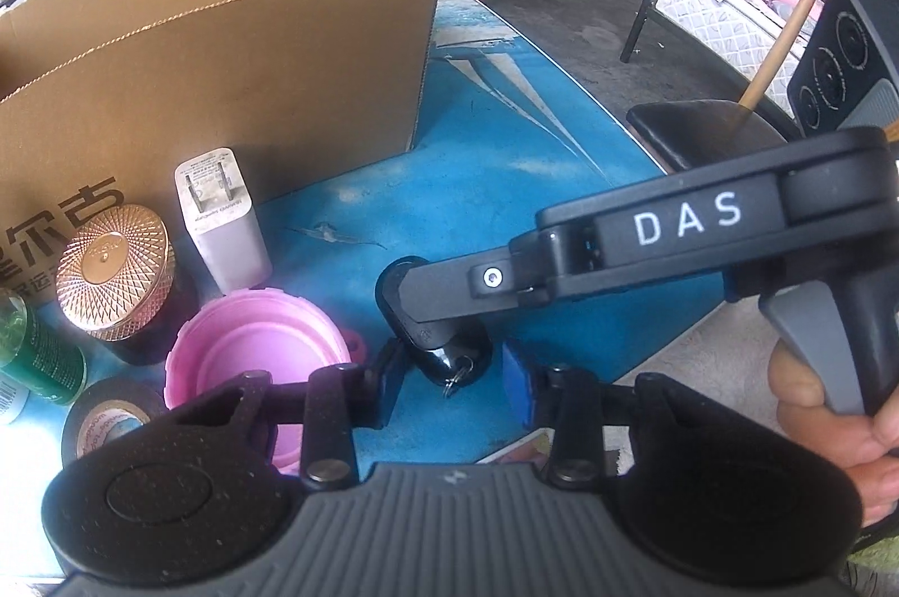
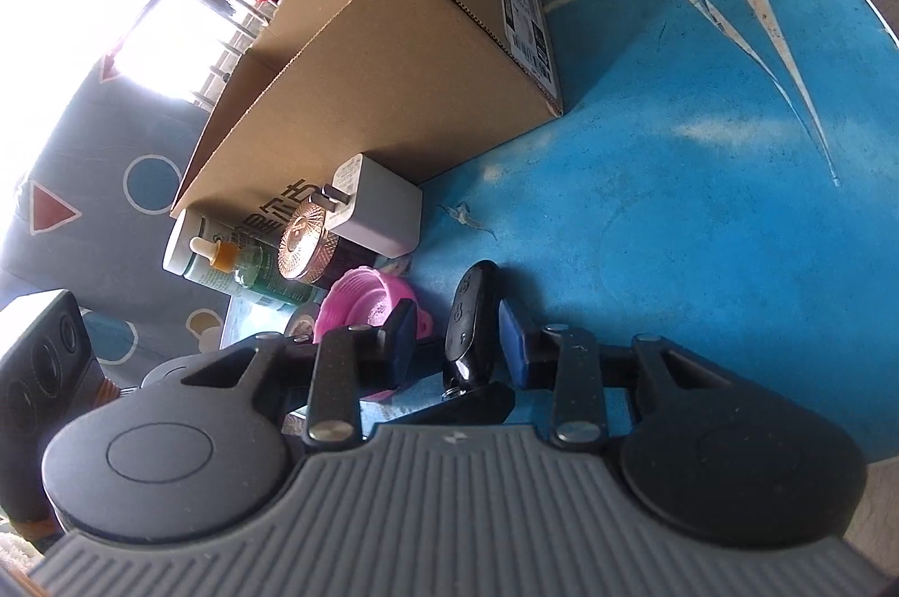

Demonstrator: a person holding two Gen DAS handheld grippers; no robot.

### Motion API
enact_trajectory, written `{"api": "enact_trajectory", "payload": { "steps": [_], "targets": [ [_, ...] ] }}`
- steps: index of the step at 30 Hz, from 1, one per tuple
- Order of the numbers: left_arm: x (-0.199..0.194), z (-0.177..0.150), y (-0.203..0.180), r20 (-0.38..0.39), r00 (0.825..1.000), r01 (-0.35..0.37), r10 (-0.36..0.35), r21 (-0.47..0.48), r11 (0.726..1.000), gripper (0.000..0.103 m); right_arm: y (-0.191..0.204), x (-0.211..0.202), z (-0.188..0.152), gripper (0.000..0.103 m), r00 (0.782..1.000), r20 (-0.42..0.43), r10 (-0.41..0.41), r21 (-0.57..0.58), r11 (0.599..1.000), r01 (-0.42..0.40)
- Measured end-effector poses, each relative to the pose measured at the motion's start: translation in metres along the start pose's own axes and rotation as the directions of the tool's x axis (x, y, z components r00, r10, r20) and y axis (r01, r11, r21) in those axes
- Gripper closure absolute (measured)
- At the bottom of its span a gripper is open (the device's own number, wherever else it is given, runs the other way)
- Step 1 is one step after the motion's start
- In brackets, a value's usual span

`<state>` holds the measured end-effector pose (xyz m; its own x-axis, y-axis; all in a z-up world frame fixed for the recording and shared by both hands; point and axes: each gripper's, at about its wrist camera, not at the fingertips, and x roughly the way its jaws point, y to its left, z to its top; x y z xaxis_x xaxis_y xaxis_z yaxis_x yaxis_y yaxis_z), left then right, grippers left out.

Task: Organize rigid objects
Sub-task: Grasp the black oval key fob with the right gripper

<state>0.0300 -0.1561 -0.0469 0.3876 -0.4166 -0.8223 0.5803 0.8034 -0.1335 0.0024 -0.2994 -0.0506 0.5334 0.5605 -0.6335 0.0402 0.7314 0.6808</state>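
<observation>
Blue table (image 2: 702,204) with a white sailboat print; brown cardboard box (image 1: 225,63), pink lid (image 1: 258,361), rose-gold crosshatched cap (image 1: 112,260), black key fob (image 2: 469,327).

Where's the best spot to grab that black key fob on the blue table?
Grip the black key fob across its narrow sides at mid-body, coming from above. It lies flat on the blue table, long and slim, buttons up, and the pink lid crowds one side, so keep the fingers close in.

Small household items grouped beside an open cardboard box (image 1: 225,52) on a blue surface (image 1: 505,159).
From the black key fob (image 2: 469,327): pink lid (image 1: 258,355) at nine o'clock, white charger plug (image 1: 222,220) and copper-topped jar (image 1: 115,271) at ten, green bottle (image 1: 33,355) and tape roll (image 1: 107,423) farther left.
</observation>
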Motion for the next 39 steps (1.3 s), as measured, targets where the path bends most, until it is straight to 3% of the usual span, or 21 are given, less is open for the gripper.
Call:
{"api": "enact_trajectory", "payload": {
  "steps": [5, 13, 24, 39],
  "targets": [
    [0.002, 0.002, -0.002, 0.002, 1.000, -0.020, 0.020, 0.006, 1.000, 0.067, -0.003, 0.003, 0.001, 0.073, 1.000, -0.006, 0.025, -0.002, 1.000, -0.025],
    [0.004, 0.003, -0.002, 0.002, 0.999, -0.034, 0.034, 0.016, 0.999, 0.068, -0.014, 0.018, 0.001, 0.086, 0.999, -0.017, 0.041, 0.049, 0.998, -0.041],
    [-0.002, 0.006, -0.009, 0.009, 0.999, -0.047, 0.047, 0.047, 0.998, 0.070, -0.023, 0.010, -0.006, 0.087, 0.996, 0.036, 0.087, 0.120, 0.989, -0.091],
    [-0.061, 0.021, -0.032, 0.166, 0.983, -0.095, 0.076, 0.113, 0.989, 0.069, 0.016, -0.045, -0.004, 0.087, 0.974, 0.185, 0.134, 0.028, 0.990, -0.141]
  ]
}}
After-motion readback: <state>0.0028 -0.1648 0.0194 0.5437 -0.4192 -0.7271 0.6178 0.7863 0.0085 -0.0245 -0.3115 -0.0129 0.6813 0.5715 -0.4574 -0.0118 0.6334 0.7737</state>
